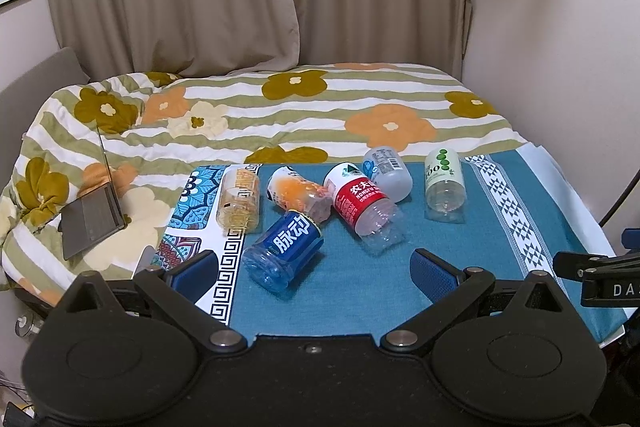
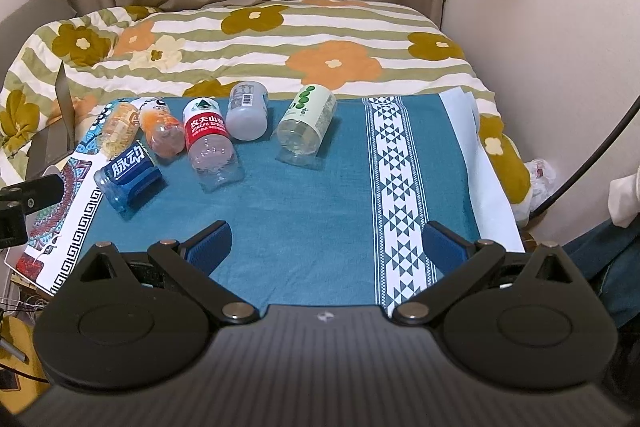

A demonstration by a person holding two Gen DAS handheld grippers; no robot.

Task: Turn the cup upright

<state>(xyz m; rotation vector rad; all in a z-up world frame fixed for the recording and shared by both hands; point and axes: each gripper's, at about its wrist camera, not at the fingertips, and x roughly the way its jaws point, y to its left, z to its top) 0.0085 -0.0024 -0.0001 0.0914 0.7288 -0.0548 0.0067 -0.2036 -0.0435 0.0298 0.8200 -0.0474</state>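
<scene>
Six cut-bottle cups lying on their sides across mid-frame on the teal cloth (image 1: 360, 287), among them blue cup (image 1: 283, 254), red-labelled cup (image 1: 362, 205) and green-dotted cup (image 2: 306, 123); left gripper (image 1: 316, 269) and right gripper (image 2: 326, 245) spread wide, holding nothing.

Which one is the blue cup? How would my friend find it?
Look at the teal cloth in front of the flowery bed. Six cut-bottle cups lie on it; the blue cup is the one nearest the left gripper, with big white characters on a dark blue label.
</scene>
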